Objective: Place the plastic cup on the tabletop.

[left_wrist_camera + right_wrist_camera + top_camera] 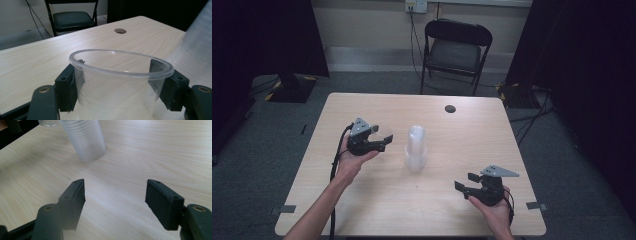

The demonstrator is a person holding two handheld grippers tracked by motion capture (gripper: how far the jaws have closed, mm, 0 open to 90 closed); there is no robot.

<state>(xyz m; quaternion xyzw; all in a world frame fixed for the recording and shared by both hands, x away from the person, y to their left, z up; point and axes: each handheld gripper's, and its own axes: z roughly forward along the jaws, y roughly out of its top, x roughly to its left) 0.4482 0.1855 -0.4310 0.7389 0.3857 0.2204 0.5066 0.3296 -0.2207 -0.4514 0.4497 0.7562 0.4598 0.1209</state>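
Note:
A single clear plastic cup (117,100) sits upright between the jaws of my left gripper (115,75), with both black pads against its sides. In the high view that cup (385,131) and the left gripper (384,140) are left of the table's middle. A tall stack of clear cups (416,147) stands upside down at the table's centre, just right of the held cup; it is the blurred stack (197,45) in the left gripper view. My right gripper (466,181) rests near the front right, open, with nothing between its jaws (115,197). It faces the stack (86,140).
The wooden table (362,210) has a round cable hole (450,108) near its far edge. A black folding chair (454,50) stands behind the table. Dark curtains hang at both sides, and a black stand base (292,87) sits at the far left.

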